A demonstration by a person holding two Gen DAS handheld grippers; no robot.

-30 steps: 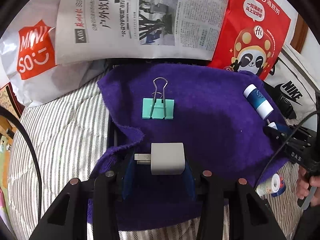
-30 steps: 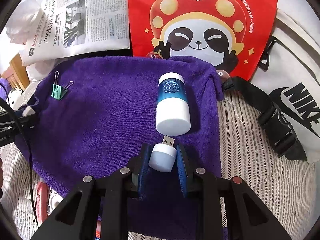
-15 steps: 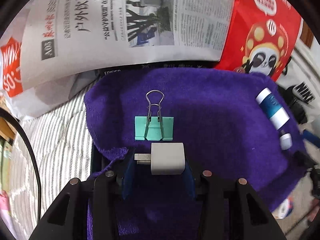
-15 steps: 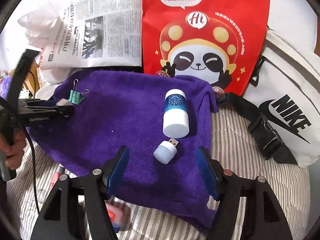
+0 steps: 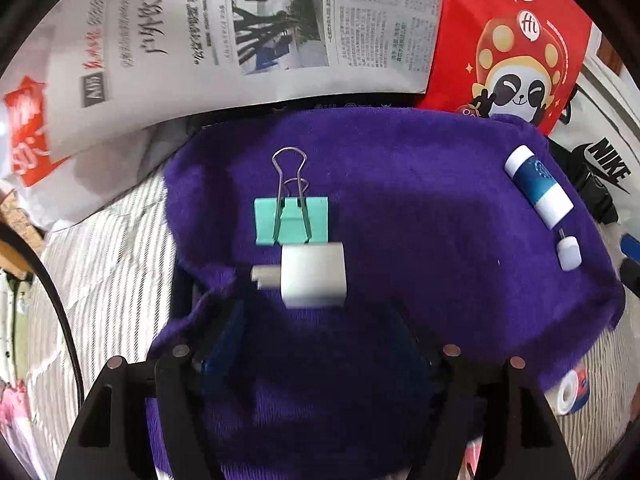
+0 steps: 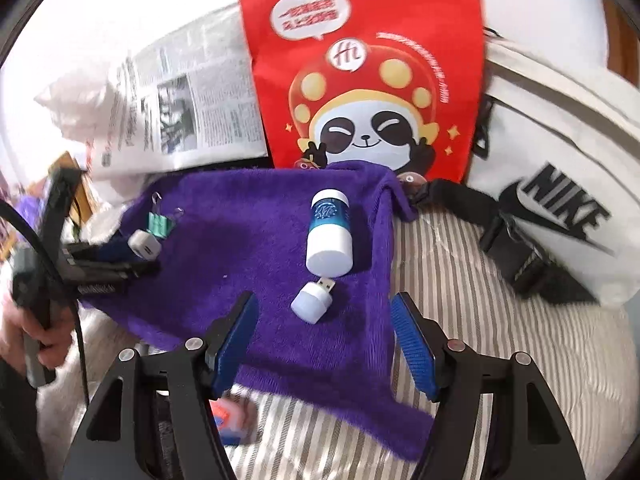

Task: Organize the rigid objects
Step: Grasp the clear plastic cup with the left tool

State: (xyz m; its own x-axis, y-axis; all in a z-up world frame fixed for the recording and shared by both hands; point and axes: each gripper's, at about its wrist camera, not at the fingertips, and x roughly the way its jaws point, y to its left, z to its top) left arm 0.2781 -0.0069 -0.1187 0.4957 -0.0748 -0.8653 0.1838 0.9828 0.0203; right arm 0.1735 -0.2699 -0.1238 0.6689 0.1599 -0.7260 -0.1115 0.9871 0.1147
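A purple towel [image 5: 420,240] is spread over a striped bed cover [image 6: 500,340], and the small things lie on it. At its left end a white charger plug [image 5: 314,276] lies flat with its prongs pointing left, touching the near edge of a mint-green binder clip [image 5: 292,220] whose wire handles point to the far side. The left gripper [image 5: 320,344] sits just near of the plug; its fingers are opening and are blurred, and nothing is between them, the plug lying free beyond the tips. In the right wrist view a hand [image 6: 36,332] grips that tool's handle at the left edge.

At the towel's right end a blue-and-white bottle [image 6: 330,236] lies on its side, and just near of it is a small white USB light [image 6: 314,300], its metal plug aimed at the bottle's base. The right gripper [image 6: 324,336] hovers over that corner with its blue-padded fingers [image 6: 412,344] spread wide, clear of the light.

Behind the towel a newspaper [image 5: 248,40] in Chinese print bears the page mark "A08". To its right stands a red paper bag [image 6: 364,80] with a panda in a mushroom cap and the "Hi" logo. Further right lies a white bag [image 6: 560,180] printed "NIKE", its black strap and buckle [image 6: 516,256] crossing the bed cover. A roll of white tape [image 5: 570,394] lies off the towel's near right corner.
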